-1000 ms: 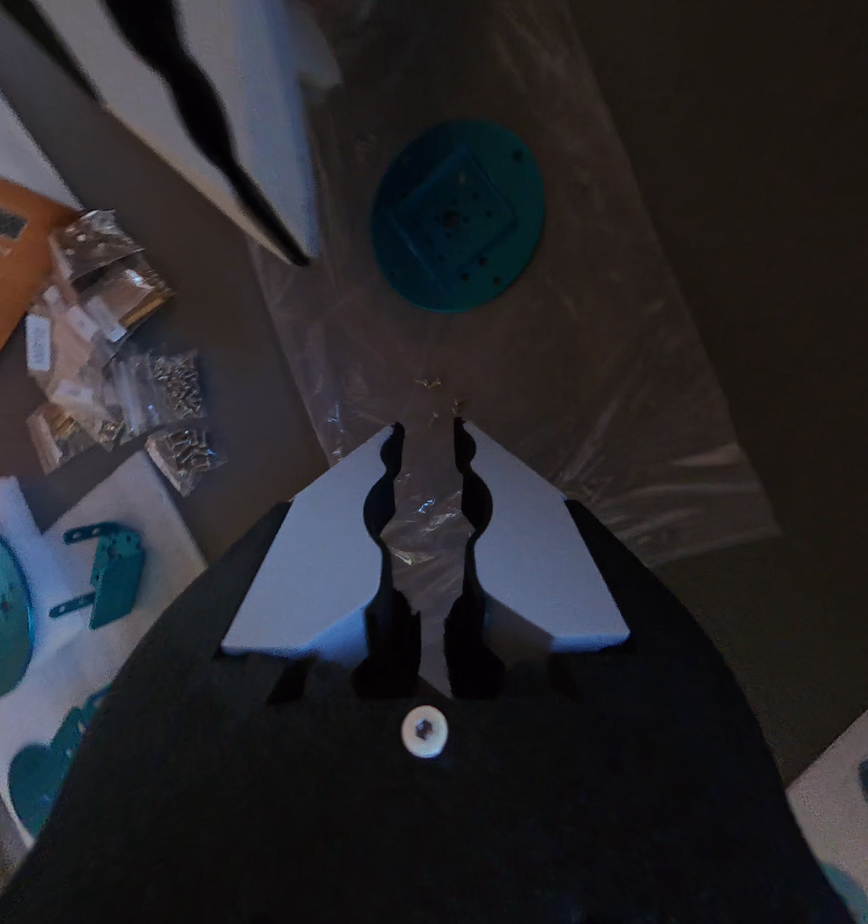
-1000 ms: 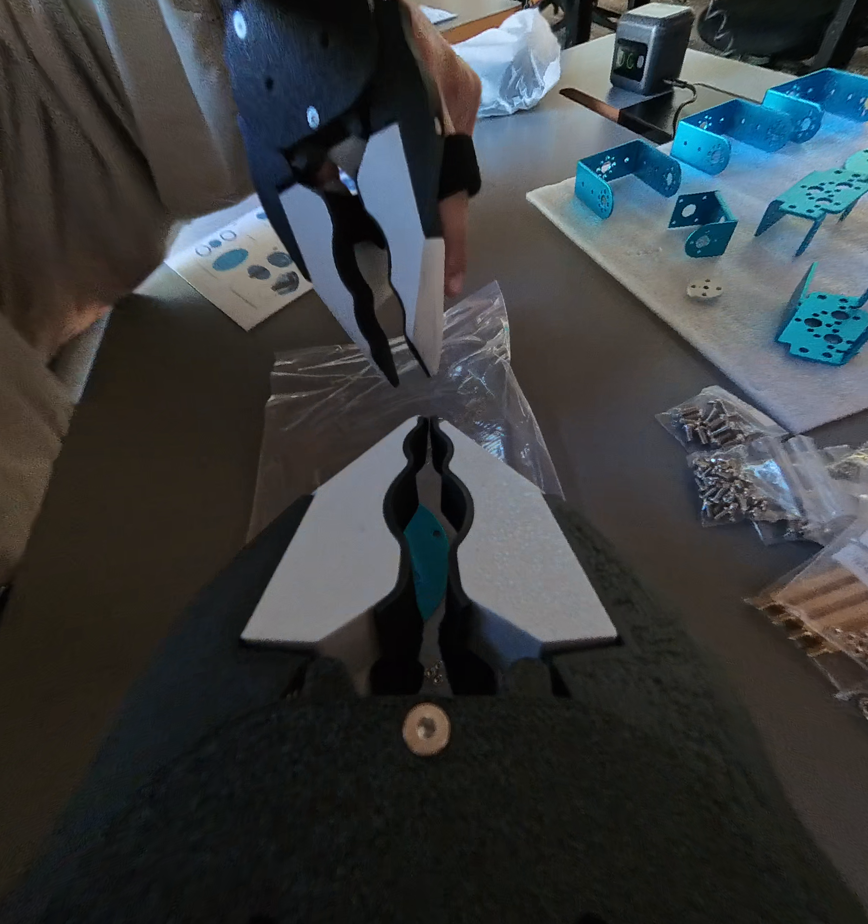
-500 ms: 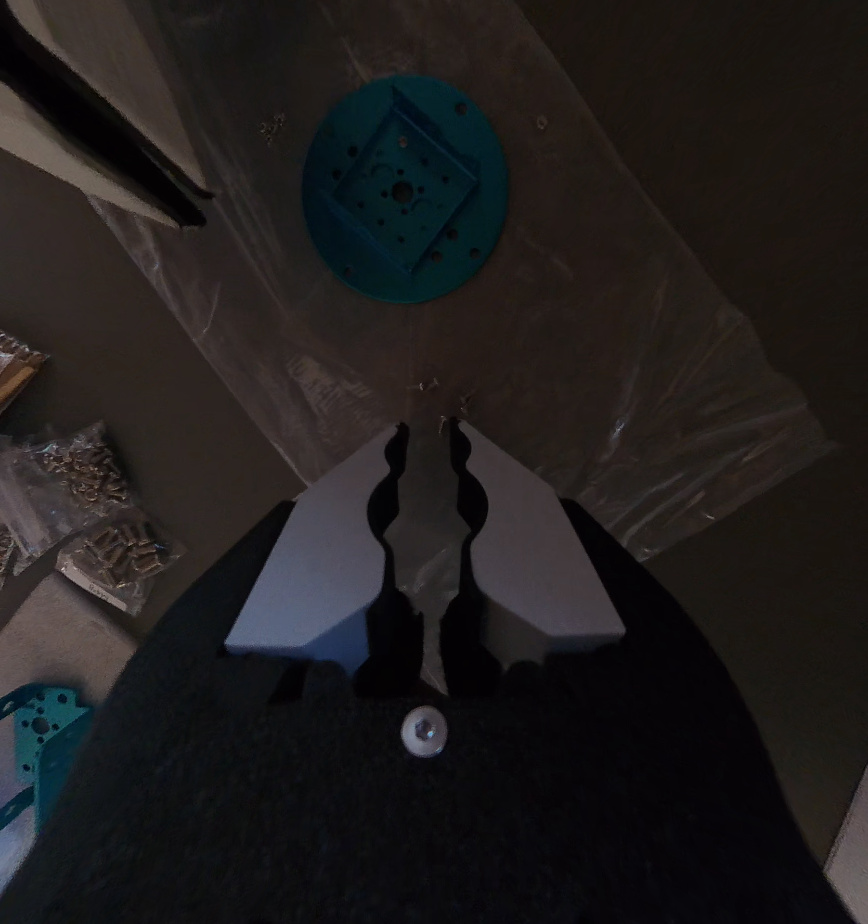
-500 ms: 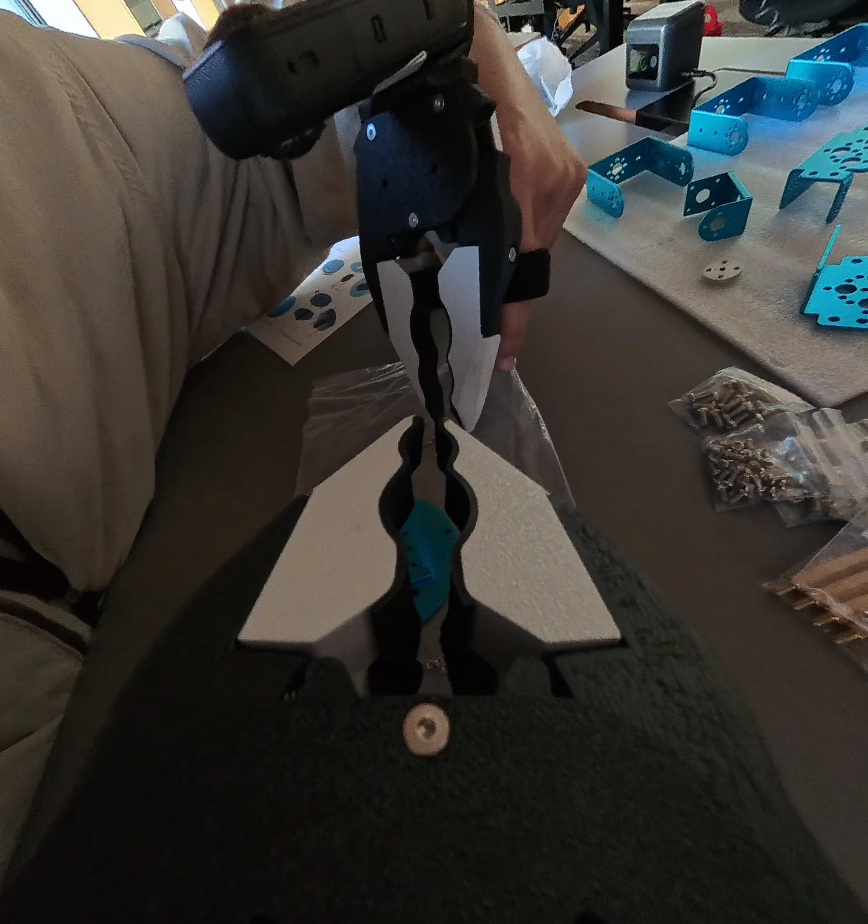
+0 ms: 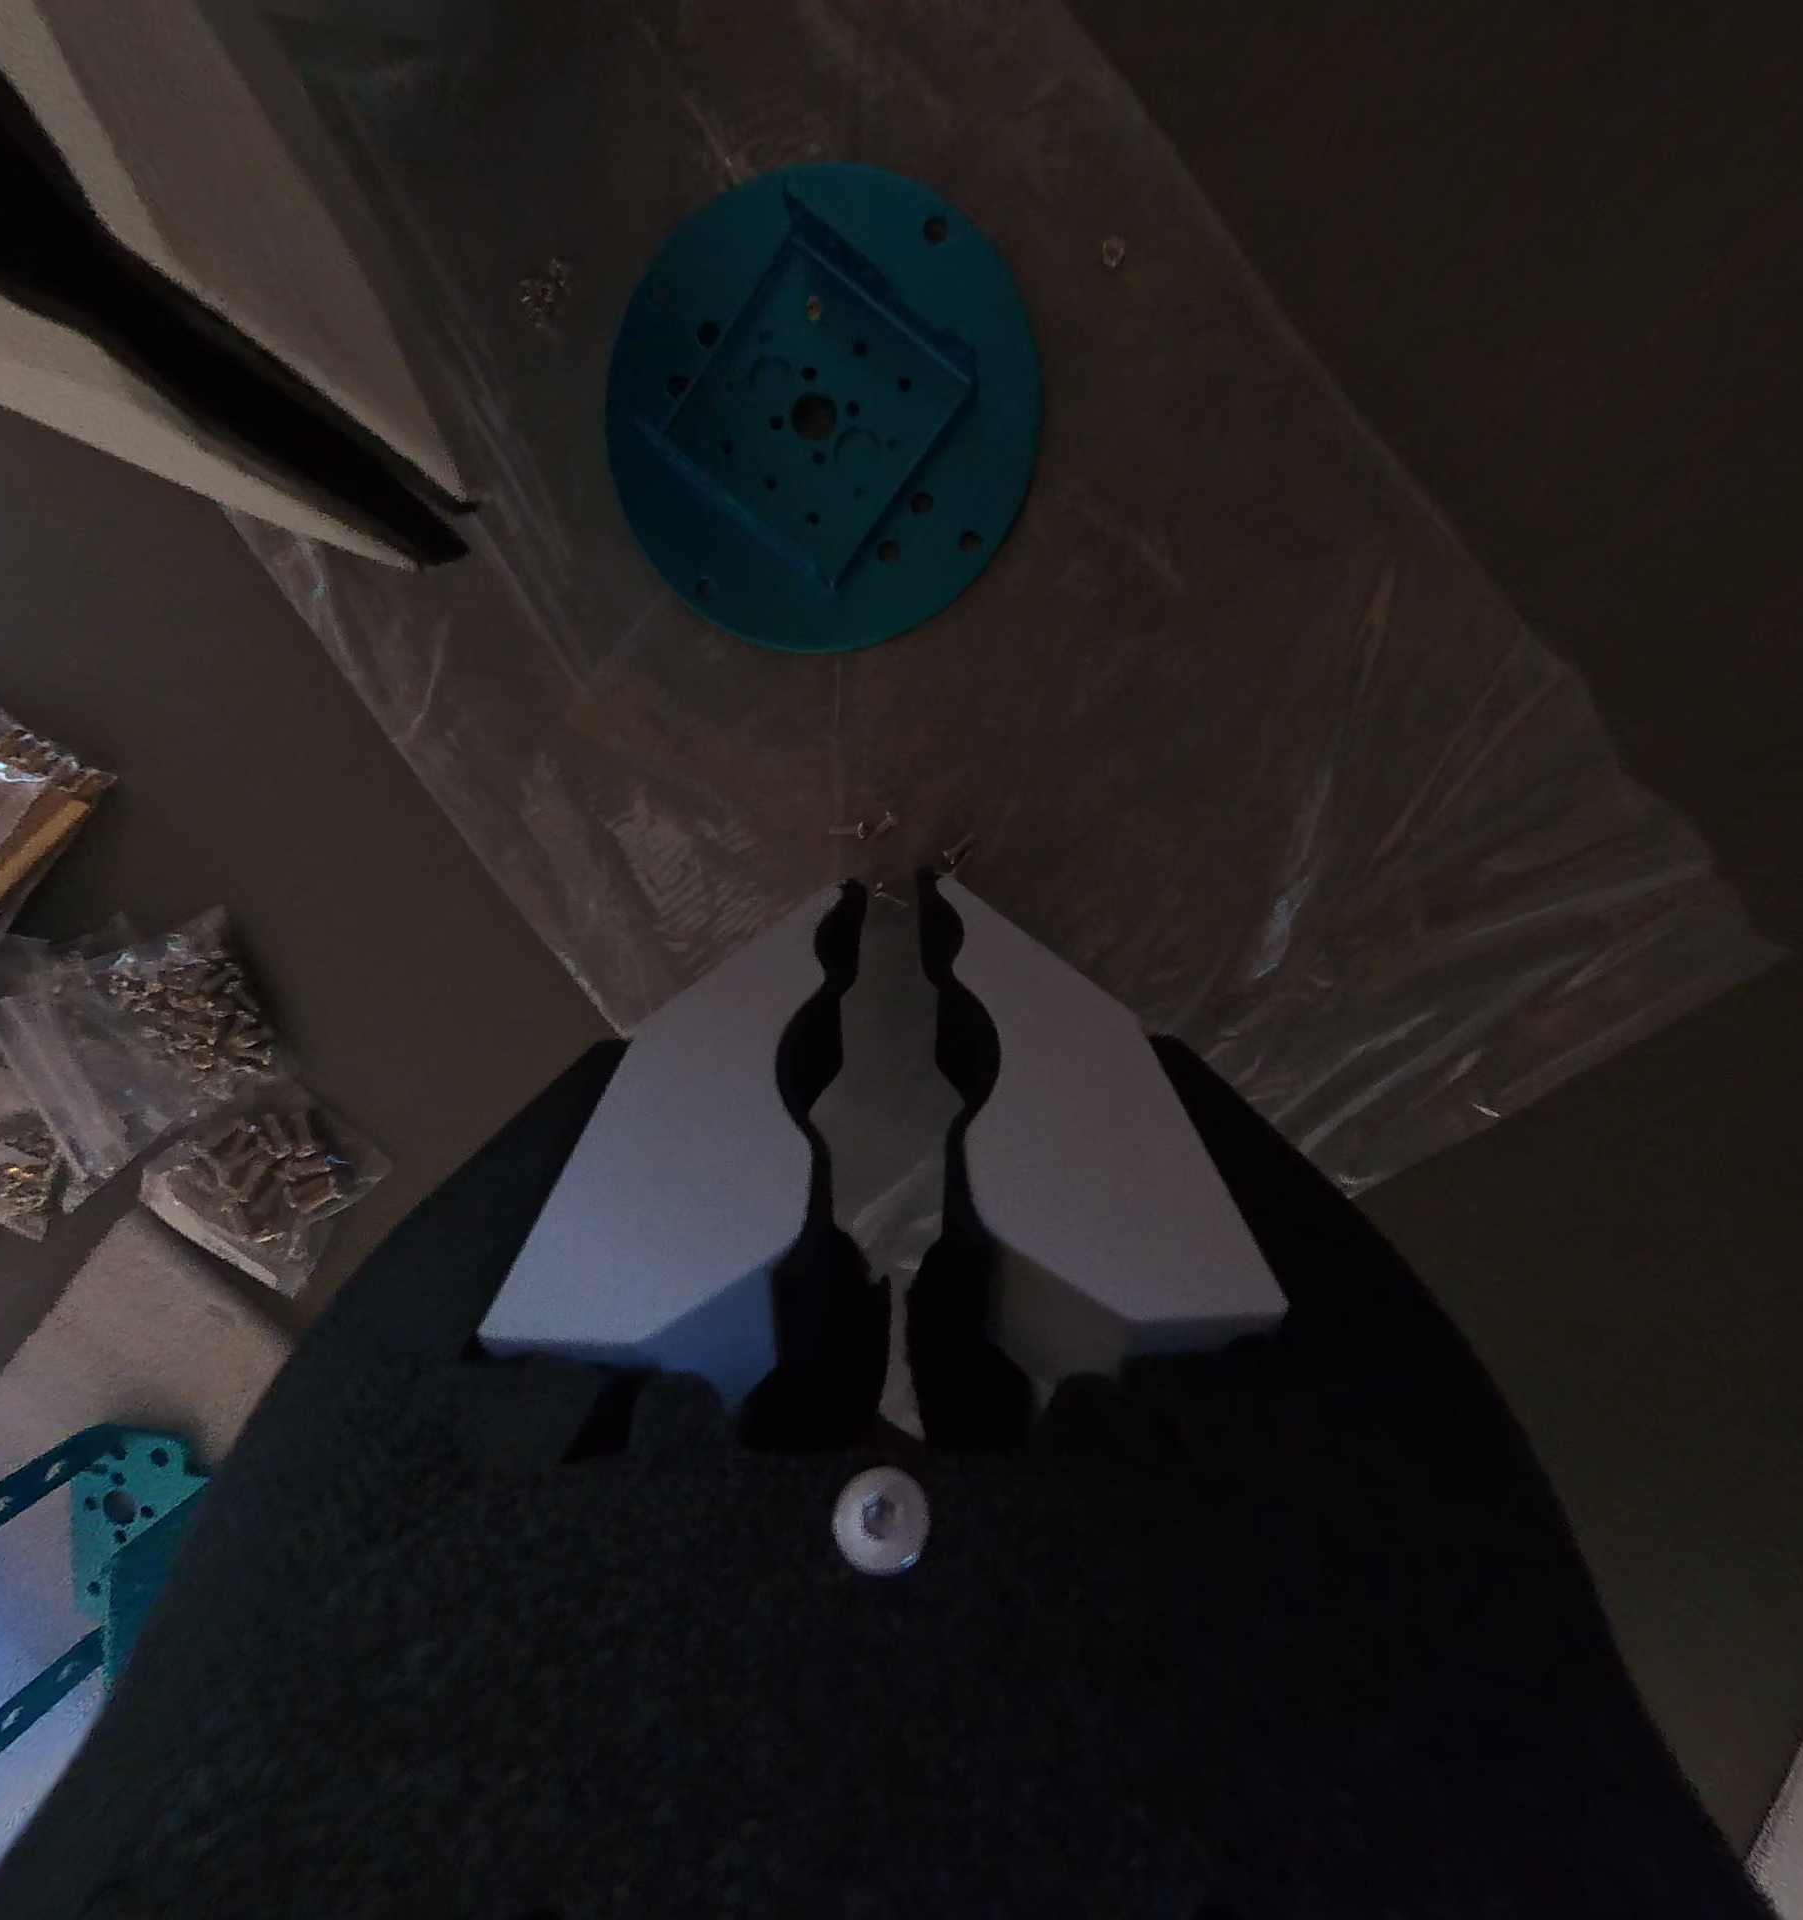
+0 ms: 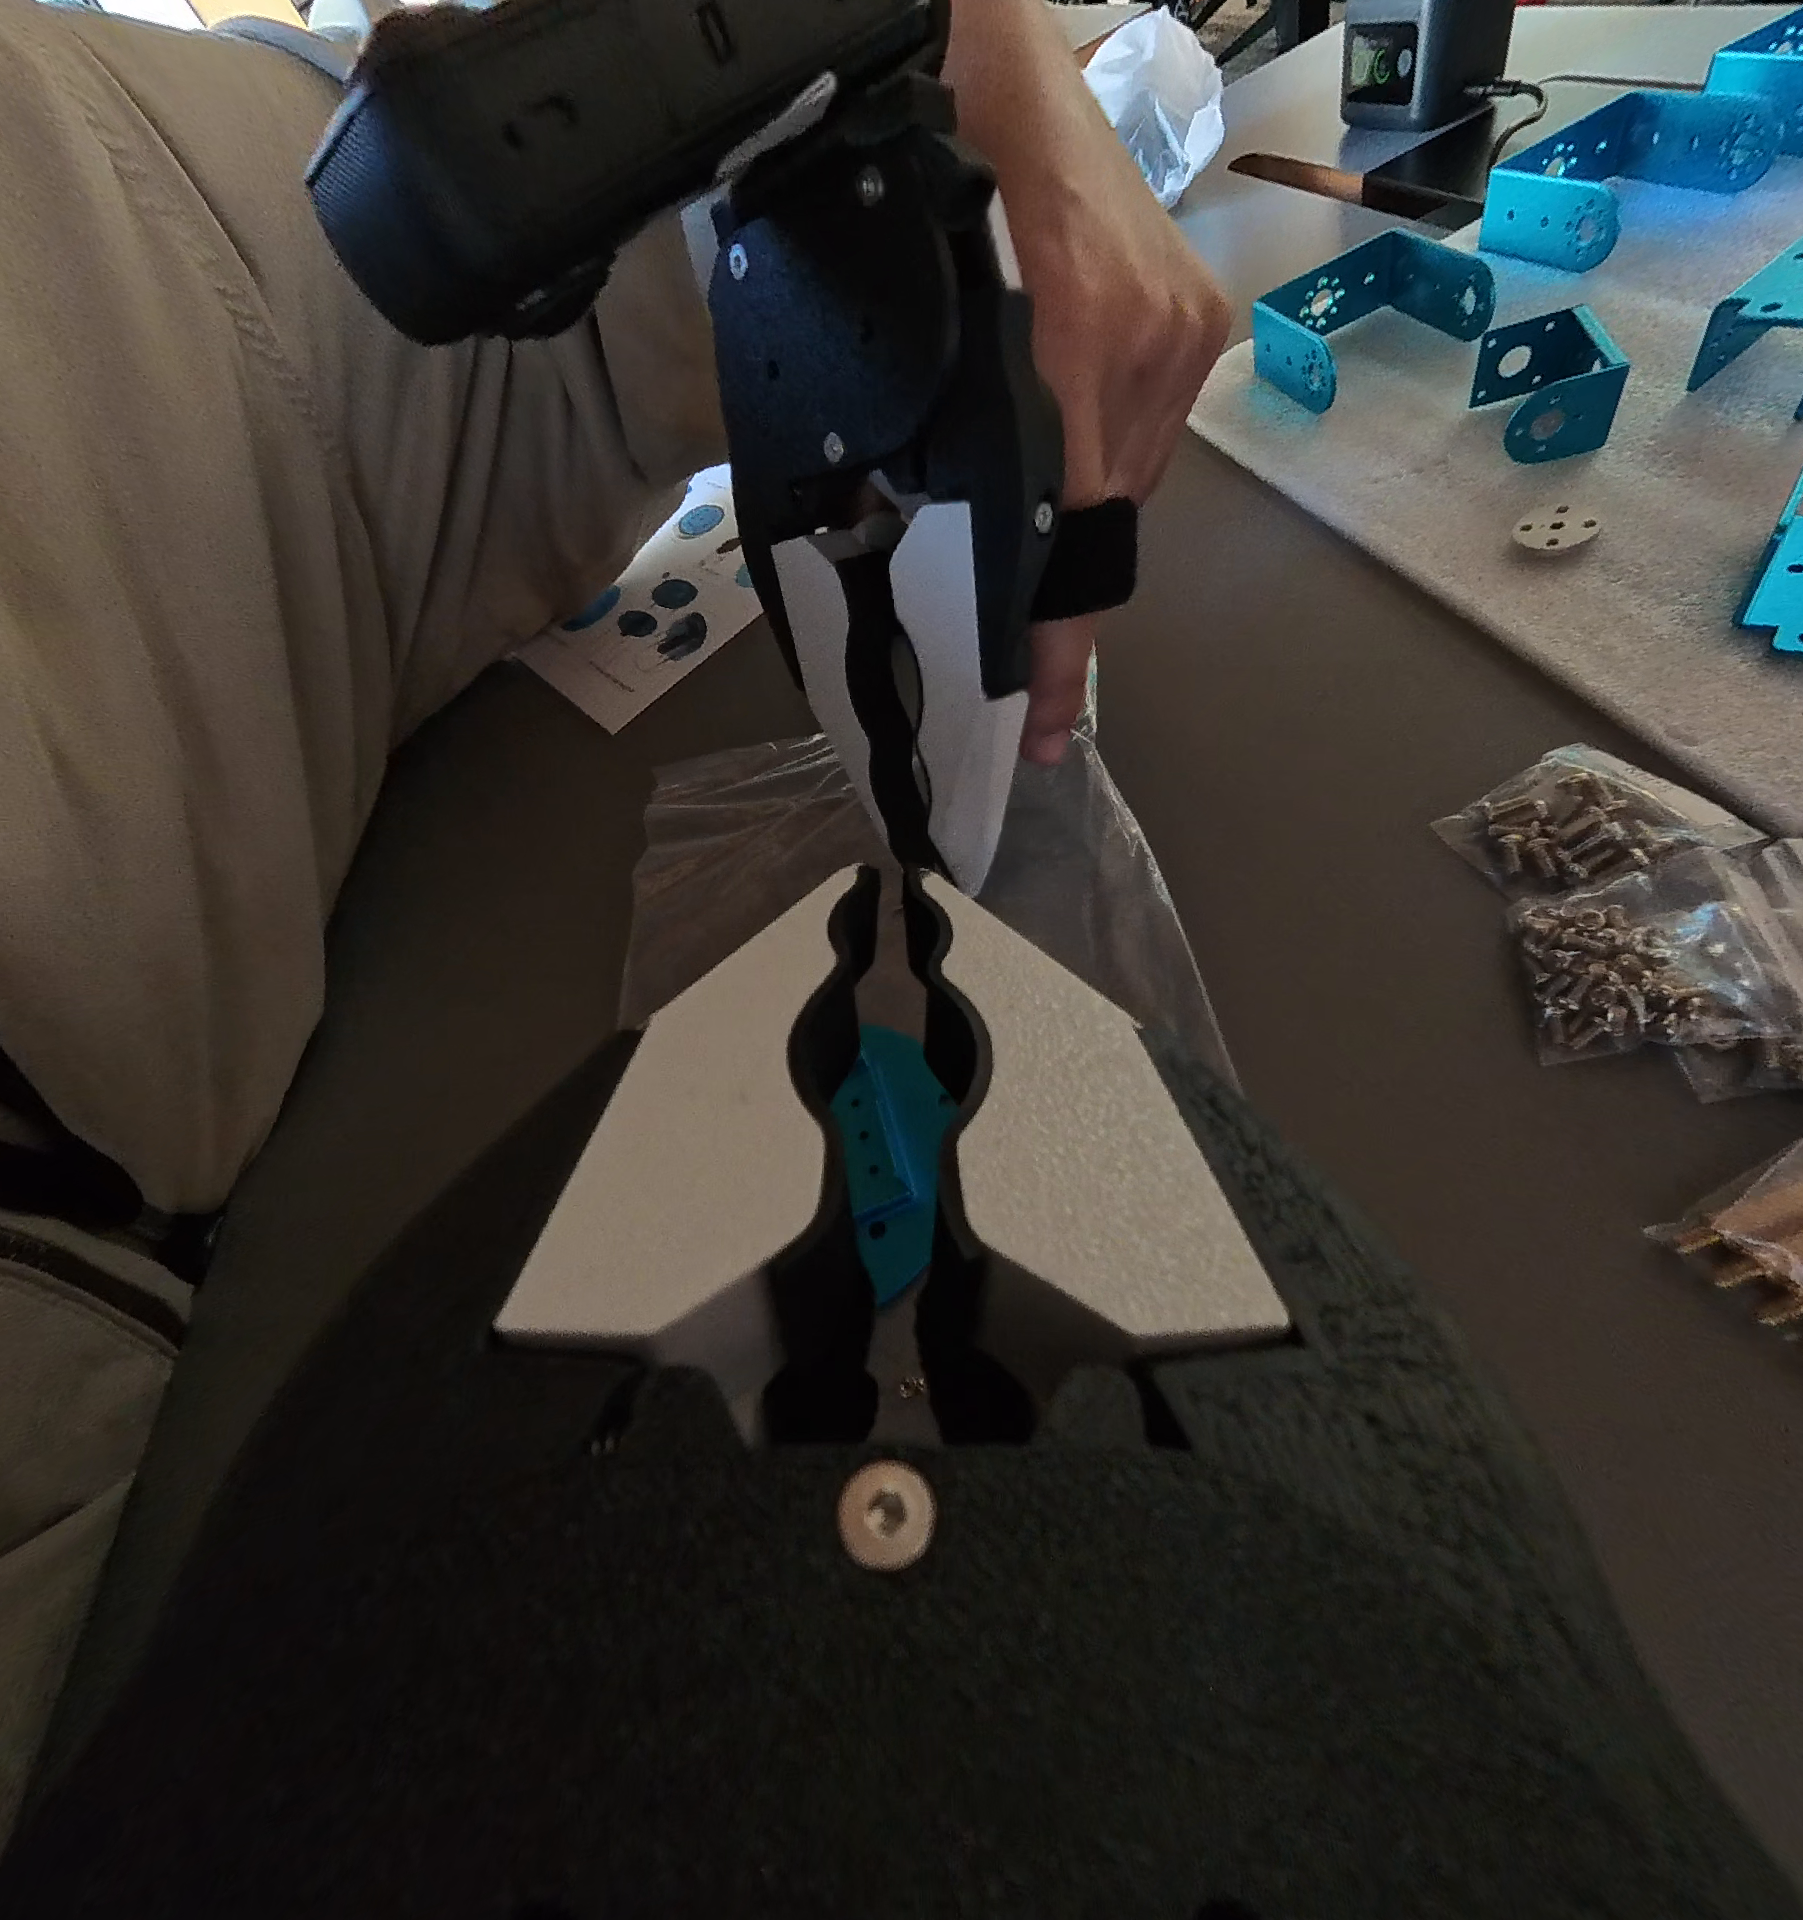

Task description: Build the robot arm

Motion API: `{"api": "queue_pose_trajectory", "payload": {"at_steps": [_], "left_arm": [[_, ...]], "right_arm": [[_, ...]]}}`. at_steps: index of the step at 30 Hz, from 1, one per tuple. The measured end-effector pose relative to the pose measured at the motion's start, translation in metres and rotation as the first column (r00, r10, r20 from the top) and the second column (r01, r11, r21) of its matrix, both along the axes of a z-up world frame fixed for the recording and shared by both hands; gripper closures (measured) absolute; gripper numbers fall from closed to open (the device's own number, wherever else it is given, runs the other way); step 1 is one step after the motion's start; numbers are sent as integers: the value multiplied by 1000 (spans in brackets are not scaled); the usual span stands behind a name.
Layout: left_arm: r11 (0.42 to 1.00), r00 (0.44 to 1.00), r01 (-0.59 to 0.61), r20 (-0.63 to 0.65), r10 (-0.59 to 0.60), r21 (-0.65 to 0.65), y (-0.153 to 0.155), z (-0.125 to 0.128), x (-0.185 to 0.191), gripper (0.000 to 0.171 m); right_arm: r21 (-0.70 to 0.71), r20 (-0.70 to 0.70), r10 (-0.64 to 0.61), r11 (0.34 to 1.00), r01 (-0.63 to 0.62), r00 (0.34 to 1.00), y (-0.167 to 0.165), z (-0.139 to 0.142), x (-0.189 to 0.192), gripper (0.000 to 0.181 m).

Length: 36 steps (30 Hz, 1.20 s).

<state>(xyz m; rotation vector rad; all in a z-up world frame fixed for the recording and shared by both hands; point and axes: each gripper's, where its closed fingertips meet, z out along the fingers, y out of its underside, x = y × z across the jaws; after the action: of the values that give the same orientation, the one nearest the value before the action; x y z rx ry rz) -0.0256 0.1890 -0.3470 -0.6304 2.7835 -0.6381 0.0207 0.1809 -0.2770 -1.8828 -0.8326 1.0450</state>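
Observation:
A teal round disc (image 5: 824, 416) with a square bracket on it lies on a clear plastic bag (image 5: 1292, 831) on the dark table. A few tiny screws (image 5: 866, 828) lie on the bag just ahead of my left gripper (image 5: 889, 885). It points down at them with its jaws a narrow gap apart, and one screw sits between the tips. My right gripper (image 6: 892, 881) is shut and empty, hovering over the disc (image 6: 881, 1143), which shows through the finger gap. It also shows in the left wrist view (image 5: 429, 535) at the upper left. The left gripper (image 6: 918, 847) hangs tip-down close ahead of it.
Bags of screws (image 6: 1603, 966) and brass standoffs (image 6: 1790, 1268) lie to the right. Blue brackets (image 6: 1396, 291) rest on a white foam sheet (image 6: 1499, 623). A printed sheet (image 6: 648, 623) lies on the table. A person's beige-clothed torso (image 6: 149, 623) fills the left, and a hand (image 6: 1105, 312) holds the left gripper. The gap from one gripper's tips to the other's is roughly 9 cm. About 7 cm separates my right fingertips from the disc (image 6: 881, 1143).
My left gripper's jaws have narrowed and it has turned and come closer to the tiny screws. In the right wrist view it has lowered toward my right gripper's tips.

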Motion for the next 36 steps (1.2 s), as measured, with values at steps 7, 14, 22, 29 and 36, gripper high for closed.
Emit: {"api": "queue_pose_trajectory", "payload": {"at_steps": [7,14,22,29,36], "left_arm": [[998,999,-47,-7,47,-38,-1,0,4,164],[992,993,-122,-5,122,-30,5,0,8,160],[984,985,-172,-15,172,-39,4,0,5,169],[980,982,-190,-5,190,-57,0,0,8,171],[962,927,-272,263,266,-14,6,17,21,171]], "right_arm": [[-6,-7,2,1000,-2,1000,-1,2,1,177],[-12,-1,12,1000,-12,1000,-2,-1,-2,177],[-15,-7,16,1000,-17,1000,-4,1,-3,178],[-4,12,16,1000,-16,1000,-5,0,-4,178],[-37,62,-109,993,111,992,13,-14,7,163]]}}
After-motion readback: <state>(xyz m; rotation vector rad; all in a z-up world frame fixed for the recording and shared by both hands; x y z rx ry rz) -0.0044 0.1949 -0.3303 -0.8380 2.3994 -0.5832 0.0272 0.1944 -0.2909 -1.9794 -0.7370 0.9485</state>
